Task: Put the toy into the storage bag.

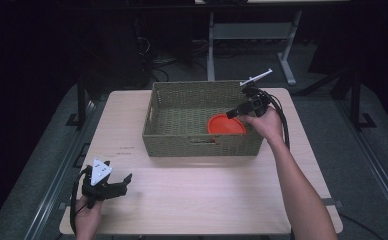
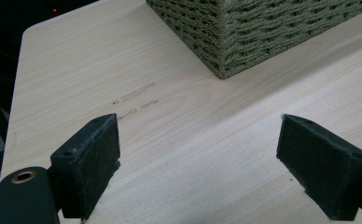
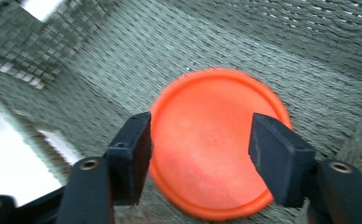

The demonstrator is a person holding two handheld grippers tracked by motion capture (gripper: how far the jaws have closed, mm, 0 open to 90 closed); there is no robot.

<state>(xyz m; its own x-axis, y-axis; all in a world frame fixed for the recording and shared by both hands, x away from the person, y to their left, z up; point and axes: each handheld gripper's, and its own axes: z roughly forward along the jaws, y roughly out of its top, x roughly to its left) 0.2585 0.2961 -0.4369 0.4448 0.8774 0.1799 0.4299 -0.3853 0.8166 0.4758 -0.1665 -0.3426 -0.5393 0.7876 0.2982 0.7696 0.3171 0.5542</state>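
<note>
An orange round plate (image 1: pixel 225 124) lies on the floor of a woven green basket (image 1: pixel 174 137) at its right front corner. Seen from the right gripper view, the plate (image 3: pixel 214 140) lies flat below the jaws. My right gripper (image 1: pixel 233 113) hangs over the basket's right side, just above the plate, open and holding nothing (image 3: pixel 200 149). My left gripper (image 1: pixel 123 184) rests low over the table's front left, open and empty (image 2: pixel 198 163), pointing toward the basket's corner (image 2: pixel 244 32).
The light wooden table (image 1: pixel 207 190) has open room in front of the basket. Faint marks (image 2: pixel 135 95) show on the wood left of the basket. A white frame stand (image 1: pixel 252 35) is on the floor behind the table.
</note>
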